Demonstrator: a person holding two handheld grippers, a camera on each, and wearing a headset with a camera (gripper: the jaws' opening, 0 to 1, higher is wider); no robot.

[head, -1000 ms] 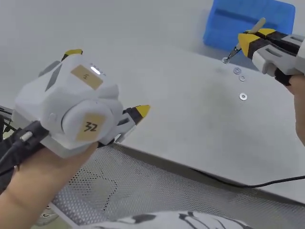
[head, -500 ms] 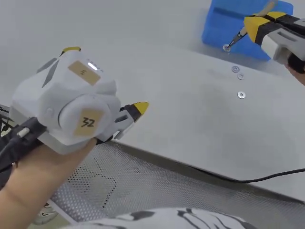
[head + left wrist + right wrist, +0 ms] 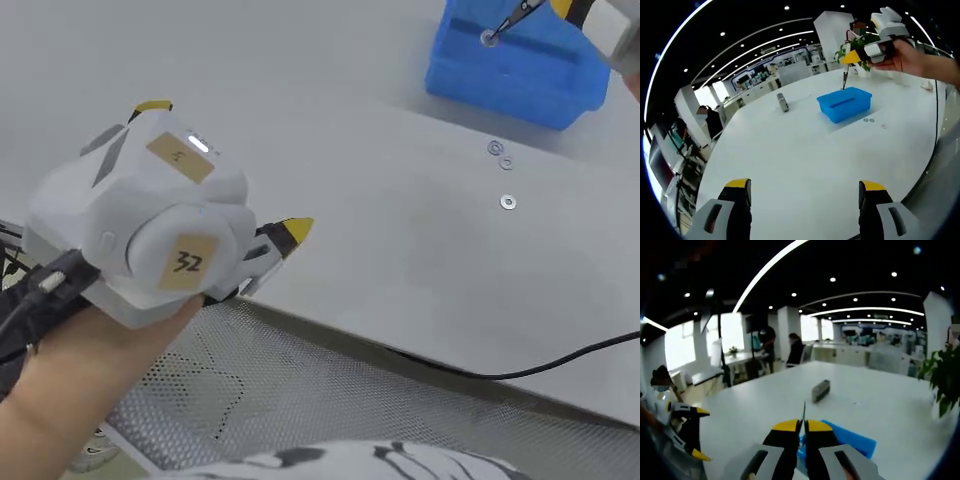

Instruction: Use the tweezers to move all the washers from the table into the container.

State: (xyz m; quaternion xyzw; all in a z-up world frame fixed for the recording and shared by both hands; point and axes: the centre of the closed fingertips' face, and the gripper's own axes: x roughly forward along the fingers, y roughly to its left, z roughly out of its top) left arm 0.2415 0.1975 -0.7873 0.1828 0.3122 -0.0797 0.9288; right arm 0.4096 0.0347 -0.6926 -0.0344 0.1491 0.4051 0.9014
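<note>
The right claw [image 3: 803, 426] is clenched on the tweezers [image 3: 510, 22], its yellow jaws pressed together around them. The tweezers stick out ahead of that claw and point down at the blue container [image 3: 515, 70], which sits right under their tips. At the tips is a small ring, the pinched washer [image 3: 489, 38], over the container's open top. I cannot tell whether it hangs above the rim or just inside.

Three loose washers [image 3: 509, 203] lie on the white worktop [image 3: 400, 240], beneath the right claw and just on the person's side of the container. Two are nearly touching and the third lies a little apart from them, nearer the worktop's edge.

The left claw [image 3: 805, 183] is released, its jaws spread wide with nothing between them. It hangs by the near edge of the worktop, well apart from the right claw, with the container far out ahead of it.

A small grey block [image 3: 820, 390] stands on the worktop ahead of the right claw, past the container.
</note>
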